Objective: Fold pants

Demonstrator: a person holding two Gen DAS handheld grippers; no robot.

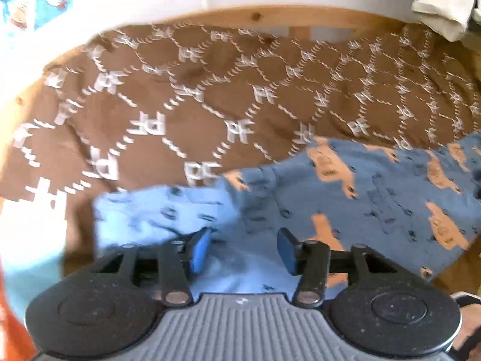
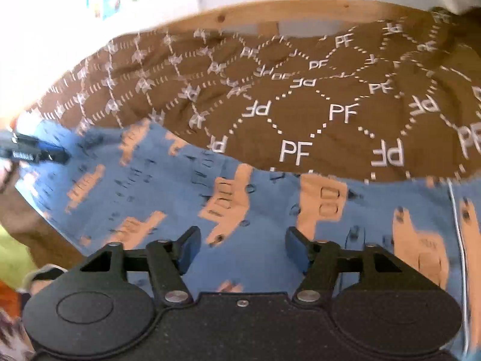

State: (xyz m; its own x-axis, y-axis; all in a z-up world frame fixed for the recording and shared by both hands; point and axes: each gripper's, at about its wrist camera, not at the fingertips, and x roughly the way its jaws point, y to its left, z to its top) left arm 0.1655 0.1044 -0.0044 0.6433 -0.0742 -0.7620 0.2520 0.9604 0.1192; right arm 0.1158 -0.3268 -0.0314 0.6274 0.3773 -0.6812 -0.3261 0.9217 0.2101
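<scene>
Blue pants printed with orange shapes lie flat on a brown bedspread. In the left wrist view a paler blue part of them lies at the left end. My left gripper hovers over that end, open, with no cloth between its blue pads. In the right wrist view the pants stretch across the lower half, a white cord at the far right. My right gripper is open above the cloth and pinches nothing. The left gripper's fingers show at the left edge there.
The brown bedspread with white "PF" letters covers the bed, seen again in the right wrist view. A wooden bed frame and a wall with colourful pictures run along the far side. A cream cloth hangs at the upper right.
</scene>
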